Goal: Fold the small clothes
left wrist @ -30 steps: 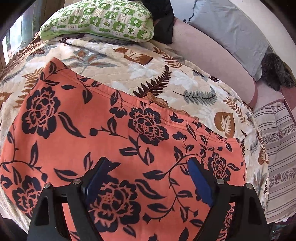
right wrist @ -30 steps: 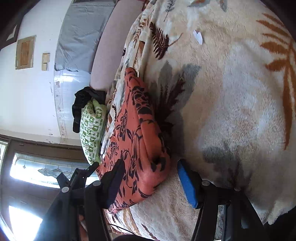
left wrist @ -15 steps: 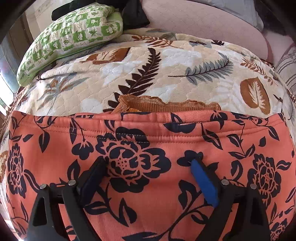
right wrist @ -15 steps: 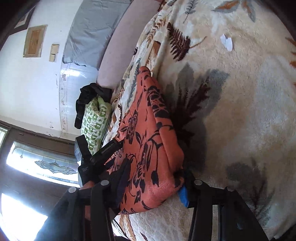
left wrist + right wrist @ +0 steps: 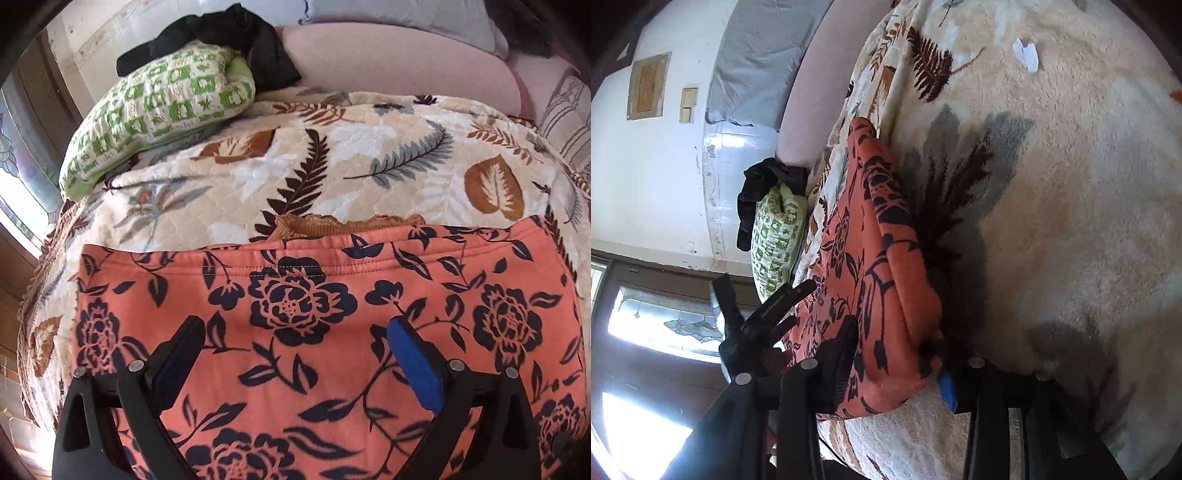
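In the left wrist view, the orange floral garment point(image 5: 325, 332) fills the lower half of the frame, lying flat on the leaf-print blanket point(image 5: 332, 166) that covers the bed. Its stitched hem runs across the middle of the frame, and a strip of brown lace trim point(image 5: 340, 223) shows just beyond that hem. The left gripper point(image 5: 295, 354) sits over the garment at the lower centre with its two fingers spread wide and nothing between them; whether the tips touch the cloth cannot be told. A green checked pillow point(image 5: 159, 114) lies at the upper left with a black cloth point(image 5: 229, 40) draped over its far end, and a pink cushion point(image 5: 399, 66) stretches across the top.

In the right wrist view, the scene is turned on its side. The same orange floral garment point(image 5: 871, 266) runs from the centre of the frame down to the lower centre, its thick folded edge bulging toward the camera over the blanket point(image 5: 1071, 184). The right gripper point(image 5: 897, 365) is at the bottom of the frame, its fingers drawn in on either side of that edge, one on the patterned face at the left, the blue-padded one against the cloth at the right, so the fabric is pinched between them. The left gripper point(image 5: 764, 317) shows at the lower left, over the garment. A small scrap of white paper point(image 5: 1027, 53) lies on the blanket at the upper right.
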`<state>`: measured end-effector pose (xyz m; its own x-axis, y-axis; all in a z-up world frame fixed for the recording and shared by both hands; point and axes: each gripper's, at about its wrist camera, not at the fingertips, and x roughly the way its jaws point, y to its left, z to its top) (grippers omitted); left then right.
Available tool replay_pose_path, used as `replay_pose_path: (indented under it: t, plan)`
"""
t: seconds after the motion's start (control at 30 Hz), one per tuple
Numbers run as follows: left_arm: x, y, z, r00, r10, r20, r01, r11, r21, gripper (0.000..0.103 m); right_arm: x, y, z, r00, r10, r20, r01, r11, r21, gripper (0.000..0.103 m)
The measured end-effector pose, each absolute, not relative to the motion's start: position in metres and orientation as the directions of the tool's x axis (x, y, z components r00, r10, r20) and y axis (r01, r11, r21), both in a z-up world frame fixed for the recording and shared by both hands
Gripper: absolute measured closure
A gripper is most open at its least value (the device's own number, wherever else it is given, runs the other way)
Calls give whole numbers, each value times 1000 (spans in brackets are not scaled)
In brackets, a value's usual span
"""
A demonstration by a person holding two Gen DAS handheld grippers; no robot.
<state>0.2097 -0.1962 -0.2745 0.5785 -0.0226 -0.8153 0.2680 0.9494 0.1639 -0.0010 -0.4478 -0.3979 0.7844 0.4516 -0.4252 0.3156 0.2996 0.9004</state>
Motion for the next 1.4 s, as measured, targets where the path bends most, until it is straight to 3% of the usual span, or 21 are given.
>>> replay_pose_path:
  t: [0.3, 0.47, 0.63, 0.87, 0.9, 0.93, 0.97, 1.03, 1.2, 1.3, 1.4]
  plan:
    - [123, -141, -225, 665, -154, -731, 344, 932, 117, 4, -3, -449, -400, 794, 441, -418, 326, 271, 906, 58]
    - [100, -116, -230, 674, -167, -720, 329, 940, 90, 4, -4, -447, -396, 799, 422, -428, 325, 297, 898, 57]
    - [97, -91, -236, 687, -154, -710, 283, 957, 66, 4, -3, -440, -388, 810, 397, -432, 313, 330, 891, 44]
    - [108, -75, -260, 673, -179, -718, 240, 971, -18, 4, -2, -434, -380, 838, 323, -439, 336, 327, 883, 43]
    - [110, -78, -265, 673, -180, -718, 248, 969, -10, 4, -3, -433, -378, 845, 311, -436, 334, 331, 883, 50]
    - [113, -82, -274, 669, -165, -725, 255, 967, 16, 4, -2, -431, -375, 845, 303, -440, 334, 343, 878, 65]
    - [119, -88, -287, 641, -138, -755, 264, 963, 47, 4, 0, -429, -372, 838, 295, -460, 343, 370, 863, 73]
    - [128, -93, -313, 567, -119, -815, 294, 953, 65, 4, 4, -425, -364, 817, 262, -513, 370, 444, 816, 80]
    - [123, -43, -266, 665, -247, -705, 278, 958, -74, 4, 14, -401, -303, 803, 169, -572, 339, 659, 671, 83]
    - [126, 20, -235, 743, -147, -654, 140, 988, -63, 4, 34, -368, -256, 806, 156, -571, 275, 755, 595, 83]
    - [132, 89, -222, 755, 2, -656, -9, 1000, -7, 4, 54, -326, -220, 812, 190, -552, 193, 804, 562, 83]
